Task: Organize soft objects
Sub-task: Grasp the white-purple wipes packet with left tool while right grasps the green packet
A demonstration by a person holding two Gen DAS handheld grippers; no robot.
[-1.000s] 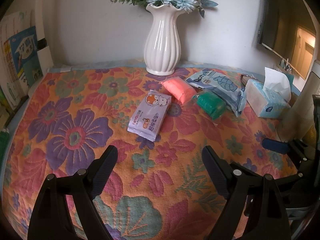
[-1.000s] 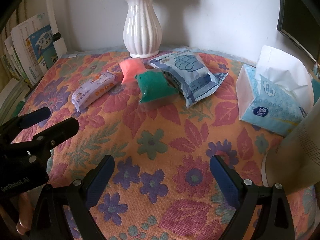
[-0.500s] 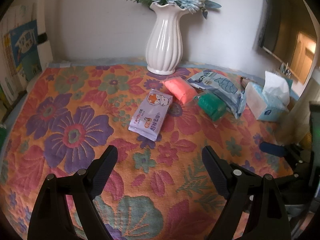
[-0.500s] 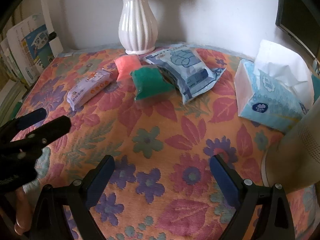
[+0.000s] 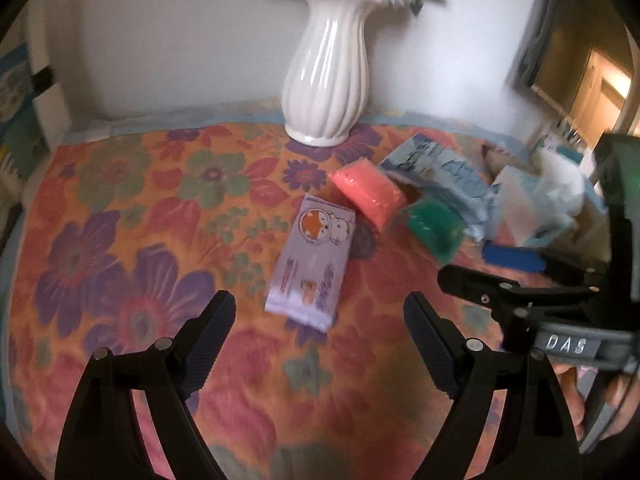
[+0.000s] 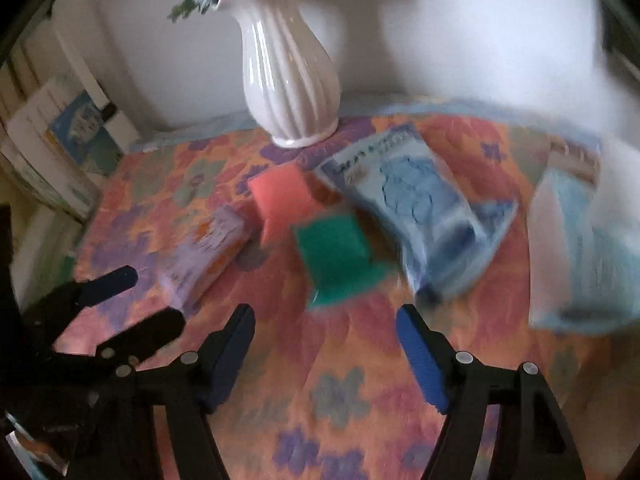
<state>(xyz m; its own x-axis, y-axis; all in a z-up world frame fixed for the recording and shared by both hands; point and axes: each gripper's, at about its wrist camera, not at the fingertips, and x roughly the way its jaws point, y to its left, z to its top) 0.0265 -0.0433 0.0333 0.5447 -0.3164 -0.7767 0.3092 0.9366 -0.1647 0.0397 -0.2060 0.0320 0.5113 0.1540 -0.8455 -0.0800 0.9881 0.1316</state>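
Floral cloth (image 5: 120, 216) covers the whole bench, with a white ribbed vase (image 5: 326, 80) at the far edge and the soft things loose in front of it, none gathered yet: a blue tissue box (image 6: 584, 248) far right, a blue wipes pouch (image 6: 424, 208), a purple cartoon tissue pack (image 5: 312, 264), then an orange block (image 5: 368, 192) and a green block (image 6: 340, 256). Both tools are released and empty, so sorting seems barely begun: the left tool (image 5: 320, 332) hangs just short of the purple pack, and the right tool (image 6: 326, 344), its jaws just narrowed with nothing between them, faces the green block.

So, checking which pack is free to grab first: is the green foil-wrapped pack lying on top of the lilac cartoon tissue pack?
No, the green foil-wrapped pack lies on the floral cloth apart from the lilac cartoon tissue pack.
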